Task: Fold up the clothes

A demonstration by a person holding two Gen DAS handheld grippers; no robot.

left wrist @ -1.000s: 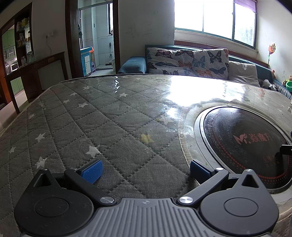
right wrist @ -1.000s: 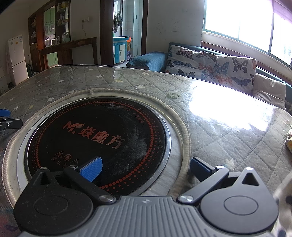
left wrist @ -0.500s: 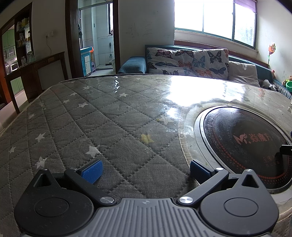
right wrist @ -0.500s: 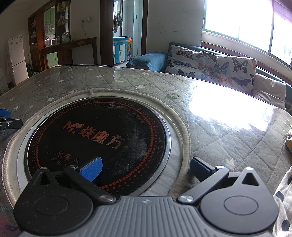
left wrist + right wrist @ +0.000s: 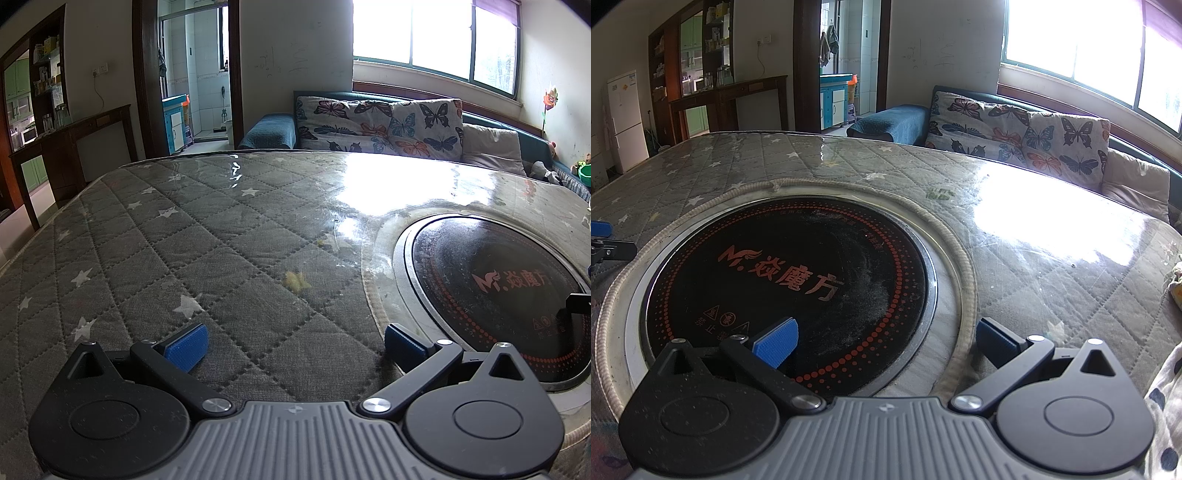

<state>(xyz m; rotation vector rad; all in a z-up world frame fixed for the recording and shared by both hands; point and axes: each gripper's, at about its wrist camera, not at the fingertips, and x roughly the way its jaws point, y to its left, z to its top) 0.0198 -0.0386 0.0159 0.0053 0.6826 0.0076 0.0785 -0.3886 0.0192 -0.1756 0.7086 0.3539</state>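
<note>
A white cloth with dark dots (image 5: 1165, 406) shows at the bottom right edge of the right wrist view, beside my right gripper. My right gripper (image 5: 884, 341) is open and empty, low over the black round cooktop (image 5: 783, 273). My left gripper (image 5: 293, 343) is open and empty over the grey quilted table cover (image 5: 184, 258), left of the cooktop (image 5: 491, 295). The left gripper's tip also shows in the right wrist view (image 5: 602, 240). No garment lies between either pair of fingers.
The table has a glossy clear sheet over the star-patterned cover. A small yellow scrap (image 5: 295, 280) lies on it. A butterfly-print sofa (image 5: 380, 125) stands behind the table, under the window. A yellowish object (image 5: 1176, 284) sits at the table's right edge.
The dotted white cloth has come further into view at the bottom right of the right wrist view. Both grippers stay where they were, open.
</note>
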